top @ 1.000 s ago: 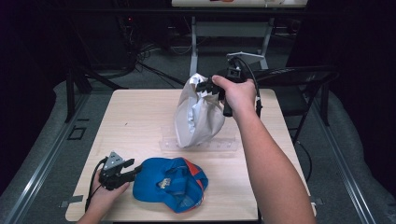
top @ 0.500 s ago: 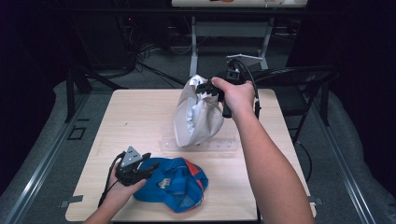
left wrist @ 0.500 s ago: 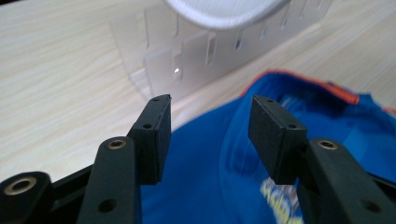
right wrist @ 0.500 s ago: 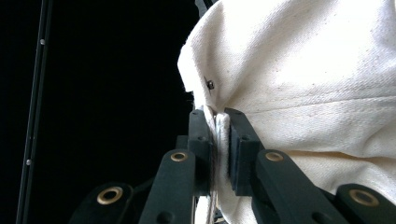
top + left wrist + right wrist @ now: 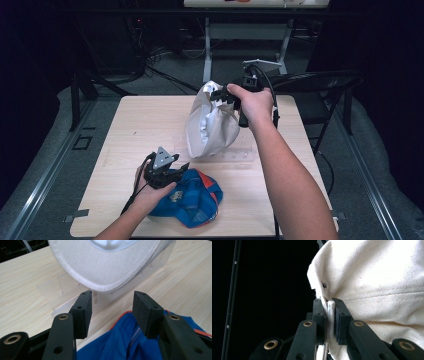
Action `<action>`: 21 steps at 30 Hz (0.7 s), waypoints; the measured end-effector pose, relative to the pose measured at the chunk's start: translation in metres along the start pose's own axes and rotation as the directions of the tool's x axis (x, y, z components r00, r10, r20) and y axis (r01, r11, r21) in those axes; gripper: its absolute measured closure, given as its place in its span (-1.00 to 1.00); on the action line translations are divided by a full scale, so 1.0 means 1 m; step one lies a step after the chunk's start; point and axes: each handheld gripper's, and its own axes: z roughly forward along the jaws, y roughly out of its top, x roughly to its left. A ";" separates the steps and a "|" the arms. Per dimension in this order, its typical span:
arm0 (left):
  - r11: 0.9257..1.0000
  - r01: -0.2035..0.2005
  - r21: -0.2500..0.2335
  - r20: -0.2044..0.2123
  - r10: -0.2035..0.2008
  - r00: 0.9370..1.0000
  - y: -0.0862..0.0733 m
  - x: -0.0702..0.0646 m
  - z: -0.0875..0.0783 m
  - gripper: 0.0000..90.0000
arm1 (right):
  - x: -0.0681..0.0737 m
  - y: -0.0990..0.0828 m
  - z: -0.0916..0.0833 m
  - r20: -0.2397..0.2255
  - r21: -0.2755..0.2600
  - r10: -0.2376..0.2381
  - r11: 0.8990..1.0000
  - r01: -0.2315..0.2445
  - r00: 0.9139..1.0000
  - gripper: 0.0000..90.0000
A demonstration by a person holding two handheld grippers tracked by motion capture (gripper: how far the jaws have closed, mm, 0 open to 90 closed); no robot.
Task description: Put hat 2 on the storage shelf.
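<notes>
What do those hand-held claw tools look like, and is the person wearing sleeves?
Each claw is black: the left claw has two arms with brass-ringed holes ending in square pads, as does the right claw. A grey three-cornered plate tops the left one. A black cable trails off the right claw. Both forearms are bare.

Matt cream canvas cap (image 5: 212, 122), blue cloth cap (image 5: 192, 200), pale smooth wood-grain table (image 5: 140, 125).

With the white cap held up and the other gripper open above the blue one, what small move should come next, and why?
Probably lower the left gripper onto the blue cap and close on its edge. Its jaws are open with nothing between them, just above the blue fabric, while the right gripper is already clamped on the white cap, held off the table.
</notes>
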 end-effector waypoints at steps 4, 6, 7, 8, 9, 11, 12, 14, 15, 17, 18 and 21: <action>0.999 -0.032 0.005 -0.003 0.032 0.999 0.007 -0.009 0.008 0.11 | 0.000 0.000 0.001 -0.001 -0.003 0.005 1.000 -0.005 1.000 0.82; 0.999 -0.042 0.012 -0.012 0.042 0.999 0.010 -0.013 0.012 0.11 | -0.001 0.000 0.000 0.000 0.002 0.001 1.000 -0.001 1.000 0.82; 0.999 -0.041 0.012 -0.013 0.041 0.999 0.011 -0.014 0.014 0.11 | -0.001 0.000 0.000 0.000 0.002 0.000 1.000 0.000 1.000 0.82; 0.999 -0.041 0.012 -0.013 0.041 0.999 0.011 -0.014 0.014 0.12 | -0.001 0.000 0.000 0.000 0.002 0.000 1.000 0.000 1.000 0.82; 0.999 -0.047 0.027 -0.020 0.048 0.999 0.013 -0.017 0.018 0.14 | -0.001 -0.001 -0.001 0.000 0.004 -0.002 1.000 0.002 1.000 0.82; 0.998 -0.058 0.035 -0.030 0.059 0.998 0.014 -0.019 0.020 0.21 | 0.000 -0.001 0.000 0.000 -0.001 0.003 1.000 -0.003 1.000 0.82; 0.996 -0.073 0.047 -0.041 0.075 0.996 0.015 -0.020 0.022 0.21 | 0.000 -0.001 0.000 -0.001 0.000 0.003 1.000 -0.003 1.000 0.82; 0.995 -0.077 0.063 -0.049 0.080 0.996 0.016 -0.020 0.026 0.33 | -0.001 -0.002 -0.001 -0.002 0.002 0.000 1.000 0.000 1.000 0.82; 0.995 -0.079 0.064 -0.055 0.083 0.995 0.016 -0.020 0.027 0.37 | -0.001 -0.002 0.000 -0.003 0.003 -0.001 1.000 0.001 1.000 0.82; 0.995 -0.079 0.064 -0.061 0.083 0.995 0.016 -0.019 0.027 0.45 | 0.000 -0.002 0.000 -0.004 0.005 -0.006 1.000 0.006 1.000 0.82; 0.994 -0.081 0.067 -0.071 0.086 0.994 0.016 -0.017 0.026 0.51 | 0.000 -0.003 0.000 -0.004 0.004 -0.008 1.000 0.008 1.000 0.82; 0.995 -0.077 0.065 -0.069 0.082 0.994 0.015 -0.013 0.024 0.66 | 0.002 -0.003 0.000 -0.005 0.011 -0.006 1.000 0.006 1.000 0.82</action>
